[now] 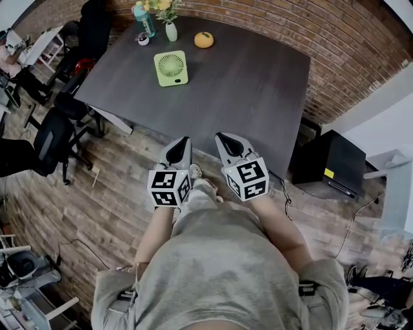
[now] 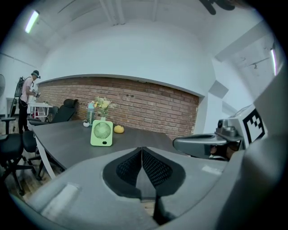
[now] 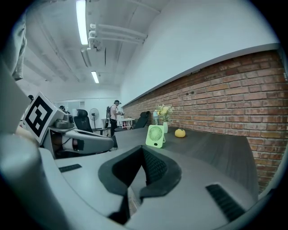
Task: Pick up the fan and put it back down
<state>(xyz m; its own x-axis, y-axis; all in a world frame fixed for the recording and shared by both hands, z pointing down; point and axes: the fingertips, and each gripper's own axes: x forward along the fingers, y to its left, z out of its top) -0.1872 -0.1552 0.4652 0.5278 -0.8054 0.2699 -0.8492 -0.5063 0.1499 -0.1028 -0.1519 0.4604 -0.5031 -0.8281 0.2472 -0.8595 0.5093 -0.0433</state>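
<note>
A small light-green fan (image 1: 171, 68) stands upright on the dark table (image 1: 245, 90), towards its far left. It also shows ahead in the left gripper view as the fan (image 2: 102, 133) and in the right gripper view as the fan (image 3: 155, 135). My left gripper (image 1: 182, 143) and right gripper (image 1: 224, 138) are side by side near the table's front edge, well short of the fan. Both are shut with nothing between the jaws. The left gripper (image 2: 142, 150) and right gripper (image 3: 144, 152) point towards the fan.
Behind the fan stand a vase of flowers (image 1: 169, 19), a teal bottle (image 1: 144, 18), a small cup (image 1: 142, 40) and an orange fruit (image 1: 204, 40). Office chairs (image 1: 55, 132) stand left of the table, a black box (image 1: 330, 164) right. A person (image 2: 28, 96) stands far off.
</note>
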